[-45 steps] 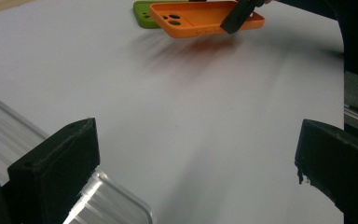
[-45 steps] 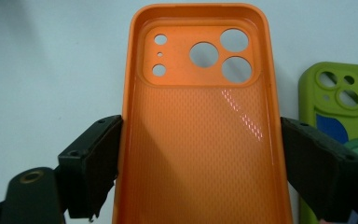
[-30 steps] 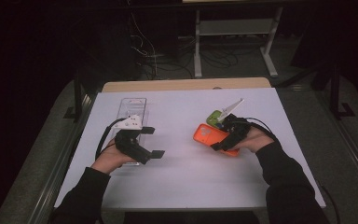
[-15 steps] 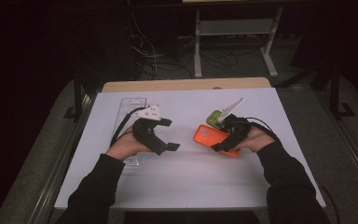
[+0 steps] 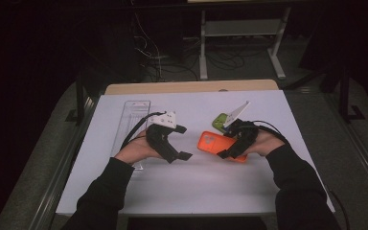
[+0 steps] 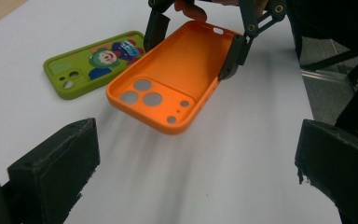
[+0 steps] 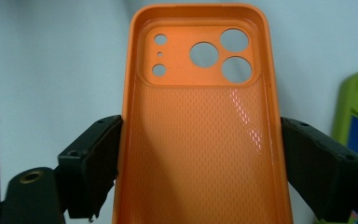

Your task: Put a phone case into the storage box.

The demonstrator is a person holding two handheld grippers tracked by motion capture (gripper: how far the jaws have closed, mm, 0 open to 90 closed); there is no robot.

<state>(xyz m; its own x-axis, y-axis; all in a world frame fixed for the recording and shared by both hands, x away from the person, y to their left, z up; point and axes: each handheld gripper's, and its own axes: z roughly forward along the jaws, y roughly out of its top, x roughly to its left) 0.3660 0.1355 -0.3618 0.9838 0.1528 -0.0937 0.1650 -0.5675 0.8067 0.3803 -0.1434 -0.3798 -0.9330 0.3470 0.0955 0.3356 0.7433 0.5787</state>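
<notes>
Tabletop (image 5: 187,182) white, bare, room beyond dark

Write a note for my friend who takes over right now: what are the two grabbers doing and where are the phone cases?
Right gripper: shut across the sides of the orange phone case, held lifted off the white table, hollow side up, camera holes pointing at the left gripper.
Left gripper: open, holding nothing, aimed at the orange case's camera end, not touching it.
Green phone case: flat on the table beside the orange one, untouched.
Clear tray: on the table to the left, behind the left hand.
Done: orange case picked up.
Left: probably take its free end with the left gripper; what follows I can't tell.
</notes>
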